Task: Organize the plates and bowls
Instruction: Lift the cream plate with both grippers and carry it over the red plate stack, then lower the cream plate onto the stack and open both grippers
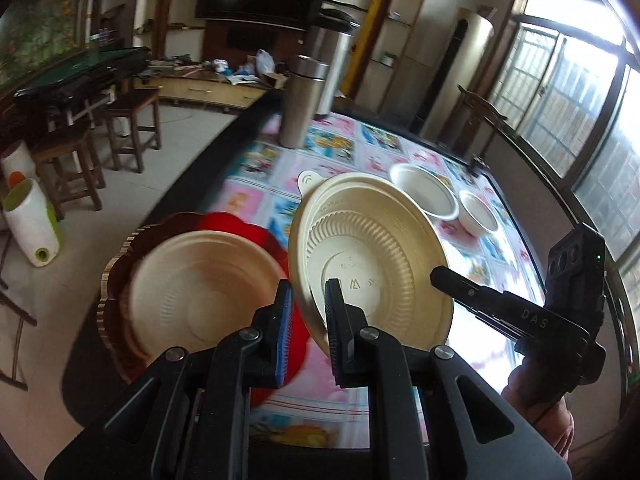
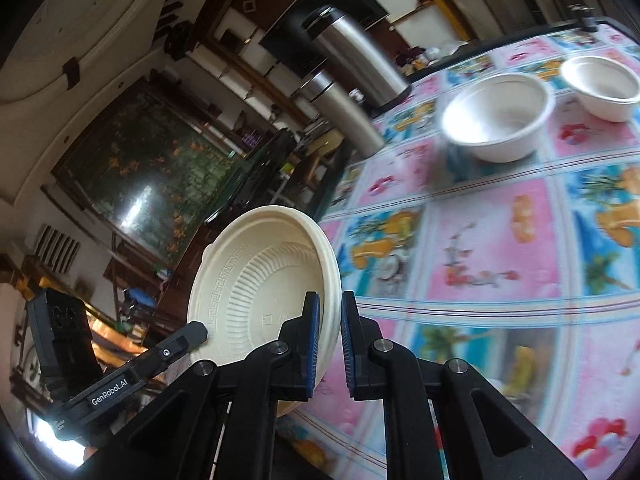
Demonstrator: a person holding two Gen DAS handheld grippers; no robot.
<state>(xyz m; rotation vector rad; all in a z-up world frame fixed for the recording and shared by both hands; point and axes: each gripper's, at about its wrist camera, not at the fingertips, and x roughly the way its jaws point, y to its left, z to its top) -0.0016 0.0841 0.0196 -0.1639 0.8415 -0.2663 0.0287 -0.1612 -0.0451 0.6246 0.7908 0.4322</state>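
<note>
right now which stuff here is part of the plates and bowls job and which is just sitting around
Part of the job:
- beige plate, held on edge by both grippers
- second beige plate, lying on the red tray
- two white bowls on the table

Just lying about:
- steel flask
- steel bin
- wooden stools

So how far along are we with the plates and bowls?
Done: one beige plate lies in the red tray. In hand: a second beige plate, tilted in the air, its rim between the fingers of both the left gripper and the right gripper. Left: a larger white bowl and a smaller white bowl stand apart on the tablecloth, unstacked.
</note>
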